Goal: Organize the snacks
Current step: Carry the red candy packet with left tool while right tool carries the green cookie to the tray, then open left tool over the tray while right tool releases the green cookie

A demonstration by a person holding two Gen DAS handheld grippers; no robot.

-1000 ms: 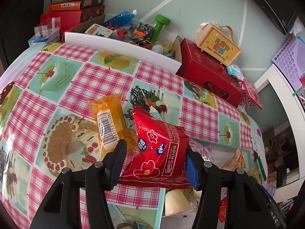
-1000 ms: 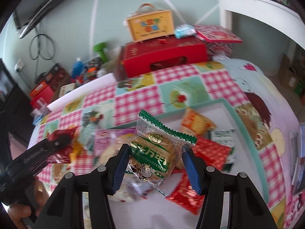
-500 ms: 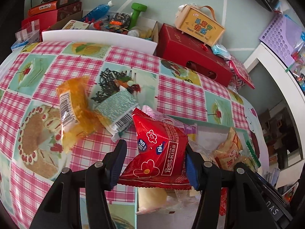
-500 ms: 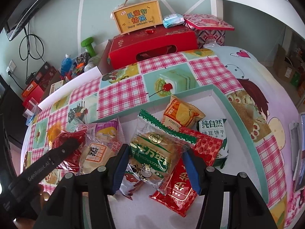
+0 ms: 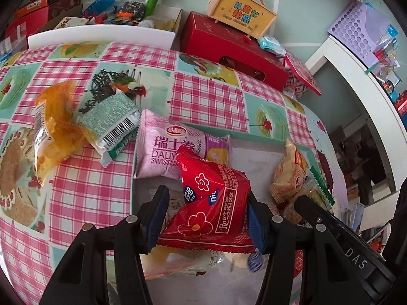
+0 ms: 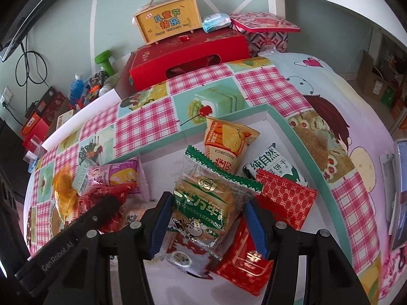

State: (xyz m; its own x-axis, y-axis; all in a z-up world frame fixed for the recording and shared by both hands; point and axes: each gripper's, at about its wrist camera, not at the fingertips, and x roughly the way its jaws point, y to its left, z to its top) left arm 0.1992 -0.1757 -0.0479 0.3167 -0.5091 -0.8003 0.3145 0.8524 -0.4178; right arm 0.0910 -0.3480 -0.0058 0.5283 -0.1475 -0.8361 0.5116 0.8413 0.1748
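Crinkly, light, slippery packets: we pinch the red packet (image 5: pixel 211 203) in our left gripper (image 5: pixel 206 218) and the green packet (image 6: pixel 208 208) in our right gripper (image 6: pixel 207 226) by their puffy middles, gently, as the contents probably crush.

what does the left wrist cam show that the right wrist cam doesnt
Only the left wrist view shows the left gripper clamped on the red Kiss packet, and the purple perforated basket.

Only the right wrist view shows the right gripper clamped on the green-edged biscuit packet, plus the red patterned packet and white-green cracker pack in the teal-rimmed tray.

Both show the pink Swiss roll pack, orange packet, red gift box and yellow handled box.
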